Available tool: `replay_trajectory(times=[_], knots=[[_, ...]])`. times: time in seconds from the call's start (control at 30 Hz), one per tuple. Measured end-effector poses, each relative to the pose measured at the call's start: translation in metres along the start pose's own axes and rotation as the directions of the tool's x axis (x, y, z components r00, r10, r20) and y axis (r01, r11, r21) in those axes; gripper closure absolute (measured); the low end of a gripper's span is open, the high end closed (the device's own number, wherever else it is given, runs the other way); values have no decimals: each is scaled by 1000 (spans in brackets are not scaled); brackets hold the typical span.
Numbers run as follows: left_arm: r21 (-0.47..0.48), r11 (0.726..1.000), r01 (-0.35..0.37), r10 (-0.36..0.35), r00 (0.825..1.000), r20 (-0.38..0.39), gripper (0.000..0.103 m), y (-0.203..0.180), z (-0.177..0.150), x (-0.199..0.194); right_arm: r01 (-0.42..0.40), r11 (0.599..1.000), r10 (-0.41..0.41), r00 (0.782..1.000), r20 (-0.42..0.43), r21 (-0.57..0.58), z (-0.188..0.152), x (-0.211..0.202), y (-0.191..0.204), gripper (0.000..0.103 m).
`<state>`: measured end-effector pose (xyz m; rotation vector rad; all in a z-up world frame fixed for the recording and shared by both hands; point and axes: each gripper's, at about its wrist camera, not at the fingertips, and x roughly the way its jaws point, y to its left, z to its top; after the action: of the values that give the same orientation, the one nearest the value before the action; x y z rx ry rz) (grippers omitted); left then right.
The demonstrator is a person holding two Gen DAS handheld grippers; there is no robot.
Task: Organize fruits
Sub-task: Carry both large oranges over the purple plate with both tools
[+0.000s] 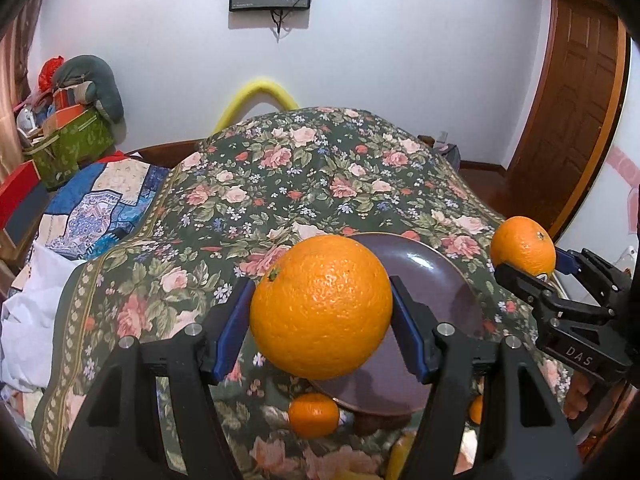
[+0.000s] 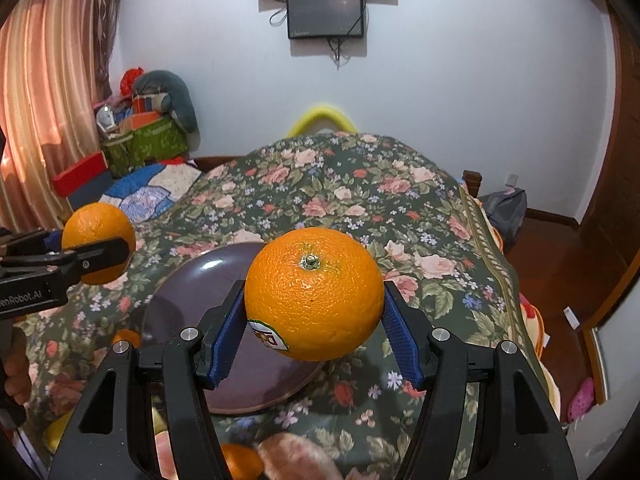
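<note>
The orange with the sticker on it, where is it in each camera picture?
Left wrist view: the round sticker-labelled orange sits far right, pinched in the right tongs.
Right wrist view: same orange, centre, sticker lower left.
Shared landmark: the round dark purple plate on the floral bedspread, under both tongs.

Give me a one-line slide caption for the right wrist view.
Right gripper holds a stickered orange above a purple plate on a floral bedspread.
</note>
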<state>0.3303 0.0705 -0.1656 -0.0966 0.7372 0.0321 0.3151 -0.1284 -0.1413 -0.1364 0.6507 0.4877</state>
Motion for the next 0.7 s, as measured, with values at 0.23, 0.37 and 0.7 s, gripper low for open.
replay_trajectory(times=[0.23,0.37,0.7], knots=[[8,1000,13,-12,998,-69,38,-1,5,35,-32,999,32,998,-53,-1,6,24,-6,42],[36,999,13,-9,994,-108,38,-2,6,51,-32,999,30,996,-78,-30,8,38,-2,42],[28,999,36,-29,974,-224,38,3,11,88,-91,994,77,977,-200,-63,6,73,5,42]])
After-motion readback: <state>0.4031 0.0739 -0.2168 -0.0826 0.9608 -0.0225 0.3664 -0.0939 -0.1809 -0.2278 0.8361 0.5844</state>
